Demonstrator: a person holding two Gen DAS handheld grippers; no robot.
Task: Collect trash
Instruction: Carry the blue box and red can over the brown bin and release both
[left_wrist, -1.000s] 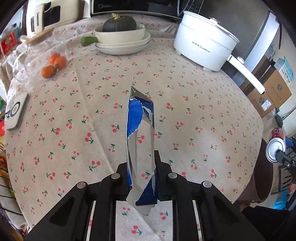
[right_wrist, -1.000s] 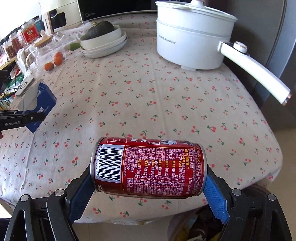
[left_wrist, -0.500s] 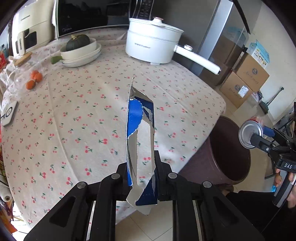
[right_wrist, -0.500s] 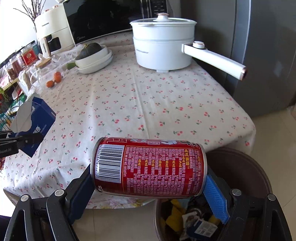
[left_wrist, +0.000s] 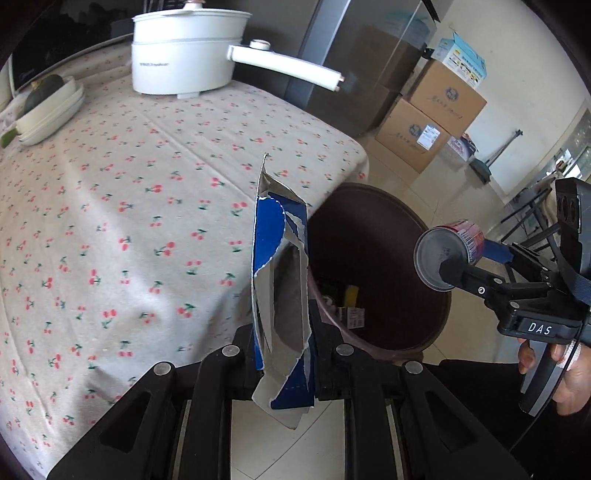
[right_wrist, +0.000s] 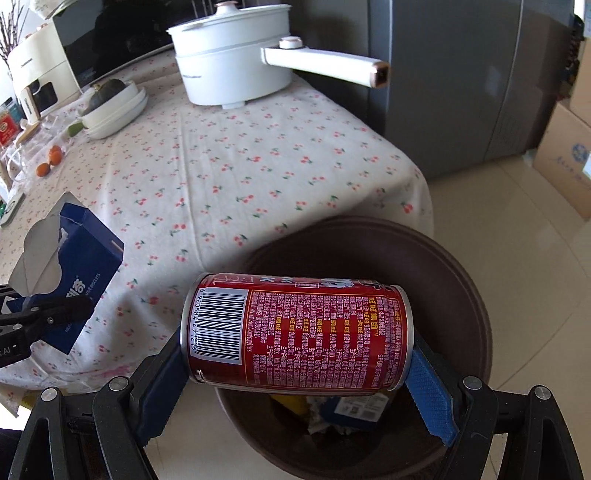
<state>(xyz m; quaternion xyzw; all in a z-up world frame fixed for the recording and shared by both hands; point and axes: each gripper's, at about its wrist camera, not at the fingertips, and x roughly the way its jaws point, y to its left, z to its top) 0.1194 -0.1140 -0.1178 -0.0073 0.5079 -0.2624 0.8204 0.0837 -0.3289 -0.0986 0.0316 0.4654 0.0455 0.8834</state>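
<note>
The right hand-held gripper (right_wrist: 295, 365) clamps the can (right_wrist: 295, 332) sideways directly above the bin (right_wrist: 476, 295); the left hand-held gripper (left_wrist: 282, 354) pinches the torn box (left_wrist: 280, 280) beside its rim.

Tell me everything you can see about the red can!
The red can is a small metal drink can with yellow and white print and a white barcode panel near one end. It looks undented. It lies on its side, clamped end to end by the right hand-held gripper, whose blue-padded fingers press on its two ends. Nothing else touches it. It hangs in the air over the open brown trash bin, which already holds some rubbish.
</note>
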